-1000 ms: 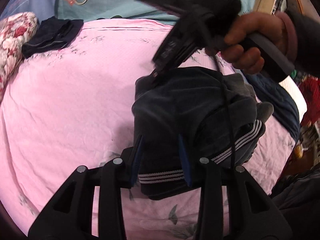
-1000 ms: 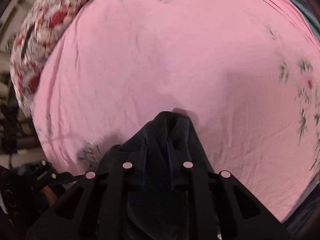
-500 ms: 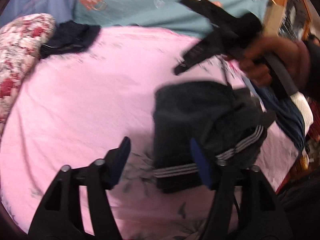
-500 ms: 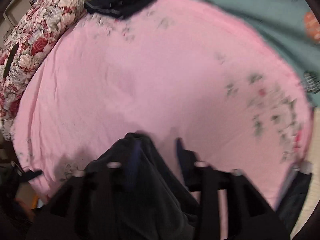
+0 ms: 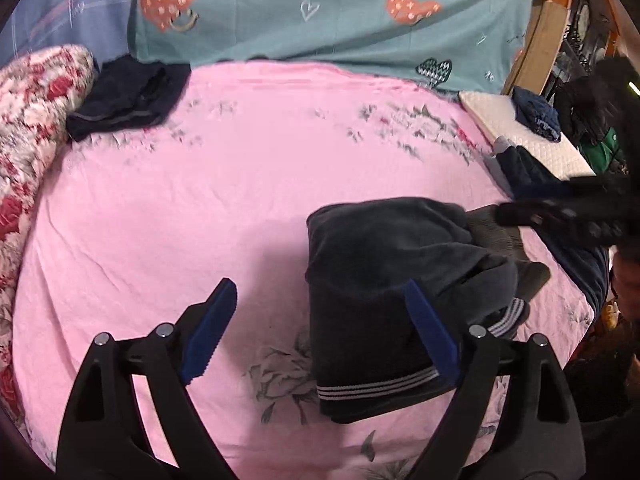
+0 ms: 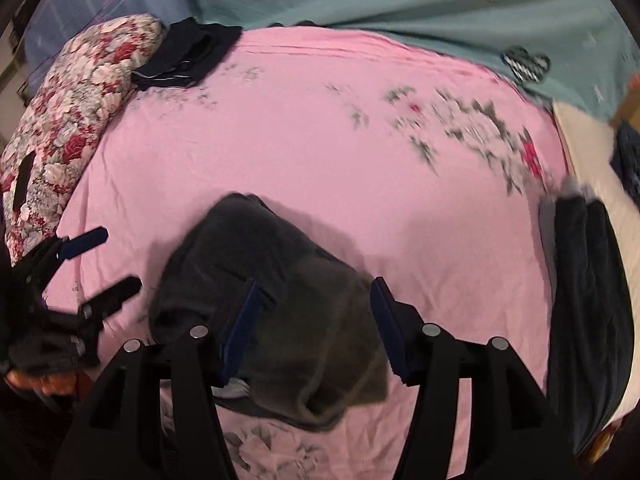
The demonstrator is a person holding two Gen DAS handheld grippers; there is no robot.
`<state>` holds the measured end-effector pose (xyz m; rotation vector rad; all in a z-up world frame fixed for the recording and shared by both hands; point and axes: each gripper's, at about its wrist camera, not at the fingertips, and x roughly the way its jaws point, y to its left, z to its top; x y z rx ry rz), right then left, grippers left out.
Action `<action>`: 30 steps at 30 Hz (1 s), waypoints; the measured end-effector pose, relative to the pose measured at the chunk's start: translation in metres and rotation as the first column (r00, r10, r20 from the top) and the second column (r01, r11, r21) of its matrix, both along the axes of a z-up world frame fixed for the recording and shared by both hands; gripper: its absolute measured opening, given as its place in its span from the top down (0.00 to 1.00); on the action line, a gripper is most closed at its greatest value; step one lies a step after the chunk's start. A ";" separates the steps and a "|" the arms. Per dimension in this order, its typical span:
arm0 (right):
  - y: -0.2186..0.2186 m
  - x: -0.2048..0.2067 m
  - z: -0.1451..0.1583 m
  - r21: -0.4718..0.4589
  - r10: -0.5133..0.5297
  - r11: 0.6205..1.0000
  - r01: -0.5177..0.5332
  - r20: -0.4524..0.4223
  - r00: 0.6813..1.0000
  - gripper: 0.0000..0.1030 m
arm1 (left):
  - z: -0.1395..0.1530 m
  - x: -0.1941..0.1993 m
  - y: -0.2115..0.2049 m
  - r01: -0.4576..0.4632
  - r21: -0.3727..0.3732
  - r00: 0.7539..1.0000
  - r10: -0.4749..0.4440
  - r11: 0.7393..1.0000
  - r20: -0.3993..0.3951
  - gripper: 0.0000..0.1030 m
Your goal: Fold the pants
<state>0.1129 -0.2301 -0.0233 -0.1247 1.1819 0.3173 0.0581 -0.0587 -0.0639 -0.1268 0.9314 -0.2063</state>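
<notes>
The dark pants [image 5: 384, 292] with white stripes at the hem lie folded in a thick bundle on the pink floral sheet [image 5: 180, 208]. My left gripper [image 5: 318, 300] is open, its blue pads spread wide above the bundle's left edge, holding nothing. In the right wrist view the same pants [image 6: 280, 276] lie under my right gripper [image 6: 315, 286], which is open and empty too. The left gripper [image 6: 116, 260] shows there at the far left, held by a hand. The right gripper [image 5: 560, 216] appears blurred at the right edge of the left wrist view.
A folded dark garment [image 5: 124, 96] lies at the back left beside a red floral quilt [image 5: 32, 120]. A teal sheet with hearts [image 5: 320, 12] runs along the back. More dark clothes [image 6: 588, 300] and a white pad [image 5: 520, 128] line the right side.
Both grippers have opened, let go of the pants and drawn back. The pants now lie folded on the sheet. The right gripper has swung away to the right.
</notes>
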 end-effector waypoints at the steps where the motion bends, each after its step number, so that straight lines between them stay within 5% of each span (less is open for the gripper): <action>1: -0.009 -0.003 -0.003 -0.001 -0.017 1.000 0.017 0.000 1.000 0.43 | -0.003 0.006 0.000 0.004 -0.013 1.000 -0.004 1.000 -0.019 0.11; 5: -0.051 -0.008 -0.013 0.040 -0.120 0.992 0.120 -0.016 0.993 0.35 | -0.019 0.039 0.003 -0.016 -0.045 0.993 0.010 0.999 -0.119 0.08; 6: -0.066 -0.009 -0.021 0.088 -0.155 0.983 0.159 -0.046 0.987 0.28 | -0.023 0.047 0.006 -0.026 -0.067 0.989 0.016 0.997 -0.147 0.06; 11: -0.091 -0.007 -0.064 0.298 -0.196 0.915 0.272 -0.261 0.945 0.27 | -0.054 0.082 0.005 -0.004 -0.181 0.947 -0.055 0.983 -0.317 0.04; 14: -0.093 0.001 -0.090 0.420 -0.184 0.844 0.333 -0.357 0.916 0.22 | -0.067 0.094 0.005 0.013 -0.224 0.925 -0.096 0.975 -0.367 0.03; 16: -0.097 0.005 -0.101 0.451 -0.196 0.809 0.378 -0.399 0.896 0.09 | -0.076 0.101 0.008 0.008 -0.252 0.909 -0.112 0.968 -0.402 0.02; 21: -0.104 0.005 -0.140 0.537 -0.163 0.670 0.513 -0.567 0.807 0.01 | -0.100 0.114 0.011 -0.007 -0.347 0.864 -0.170 0.938 -0.474 0.02; 23: -0.101 0.001 -0.146 0.581 -0.145 0.615 0.533 -0.581 0.801 0.05 | -0.106 0.115 0.010 -0.016 -0.383 0.851 -0.188 0.924 -0.490 0.02; 25: -0.096 -0.001 -0.148 0.610 -0.118 0.585 0.534 -0.588 0.800 0.20 | -0.111 0.113 0.002 0.005 -0.432 0.840 -0.238 0.902 -0.487 0.04; 28: -0.098 -0.003 -0.139 0.616 -0.147 0.587 0.525 -0.556 0.818 0.42 | -0.111 0.110 -0.009 0.022 -0.467 0.855 -0.258 0.884 -0.449 0.23; 30: -0.095 -0.005 -0.126 0.630 -0.143 0.604 0.487 -0.516 0.845 0.46 | -0.103 0.106 -0.012 0.033 -0.468 0.880 -0.248 0.883 -0.405 0.32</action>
